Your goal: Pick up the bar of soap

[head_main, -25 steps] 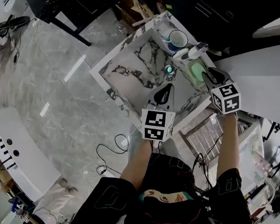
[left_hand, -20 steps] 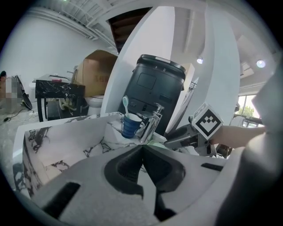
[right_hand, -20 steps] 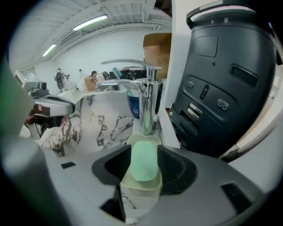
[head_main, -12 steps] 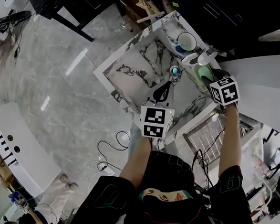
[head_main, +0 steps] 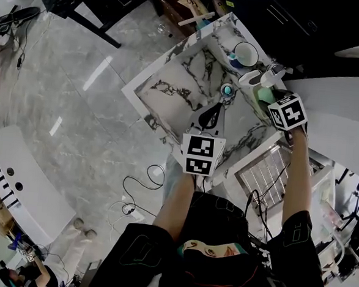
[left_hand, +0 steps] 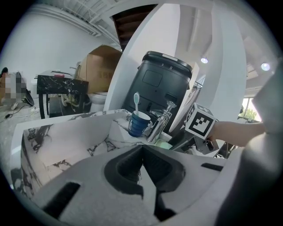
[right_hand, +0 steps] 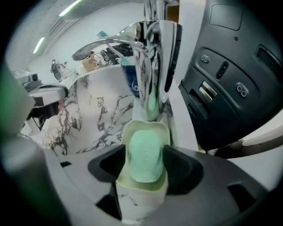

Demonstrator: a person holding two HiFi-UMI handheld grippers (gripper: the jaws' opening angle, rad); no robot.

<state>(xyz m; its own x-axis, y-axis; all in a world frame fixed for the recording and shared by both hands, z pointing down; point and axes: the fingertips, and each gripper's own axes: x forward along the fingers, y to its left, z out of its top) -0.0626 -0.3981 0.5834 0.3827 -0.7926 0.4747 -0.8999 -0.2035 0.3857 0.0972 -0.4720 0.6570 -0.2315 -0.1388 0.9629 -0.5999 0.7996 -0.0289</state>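
Green soap (right_hand: 143,152) lies in its dish (right_hand: 144,126); the right gripper (right_hand: 143,165) has just spread wide around it, ready to pinch.

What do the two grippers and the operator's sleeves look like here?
Left gripper and right gripper: pale grey bodies, black wedge-shaped jaw pads, each bearing a white cube with black square markers. The right one's jaws have just been opening, green soap between them. Black short-sleeved top, thin line graphics on the sleeves.
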